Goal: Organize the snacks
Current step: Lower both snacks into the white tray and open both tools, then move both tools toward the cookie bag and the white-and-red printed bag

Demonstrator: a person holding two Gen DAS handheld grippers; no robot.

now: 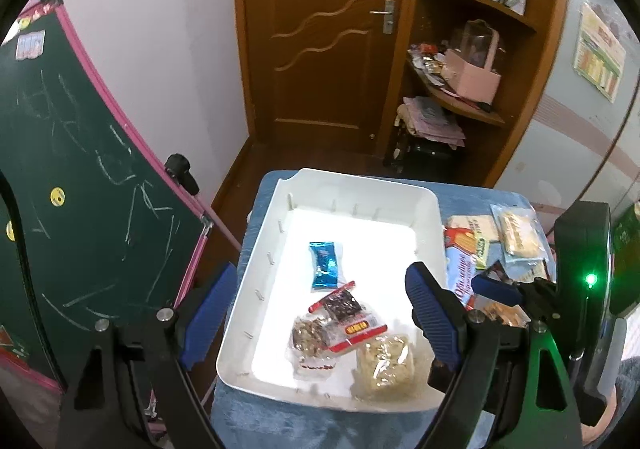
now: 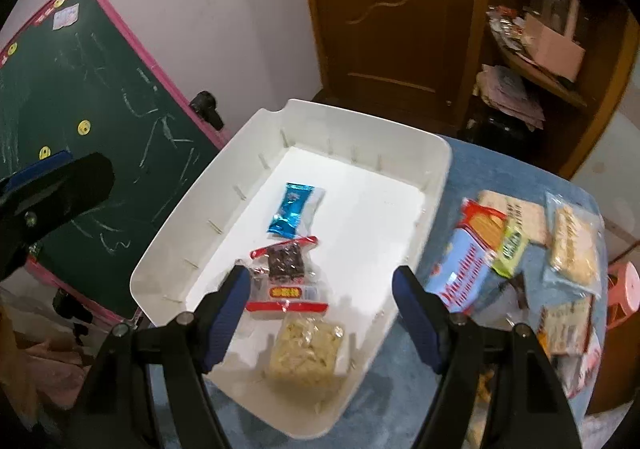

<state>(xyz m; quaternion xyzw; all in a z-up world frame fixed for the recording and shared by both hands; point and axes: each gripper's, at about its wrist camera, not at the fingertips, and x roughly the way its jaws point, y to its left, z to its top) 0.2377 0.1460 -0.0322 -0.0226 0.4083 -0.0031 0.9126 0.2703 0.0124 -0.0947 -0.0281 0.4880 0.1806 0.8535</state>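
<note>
Snack packets part sorted: four in the white bin (image 2: pixel 430 185), the rest loose on the blue-covered tabletop (image 2: pixel 460 169)

Nearest, right gripper (image 2: pixel 320 305) and left gripper (image 1: pixel 316 301) hover over the bin, fingers spread, gripping nothing; below lie the pale cracker pack (image 2: pixel 306 349), then red-edged bars (image 2: pixel 286 273), then blue foil packet (image 2: pixel 292 211). Beside the bin, the loose pile (image 2: pixel 516 245) looks light, crinkly, slippery and crushable; best pinched across a sealed edge

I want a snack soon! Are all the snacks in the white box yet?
Not yet. The white bin already holds several: a blue packet, red-edged bars and a pale cracker pack. Both grippers are empty. More packets wait on the blue cloth beside it.
</note>
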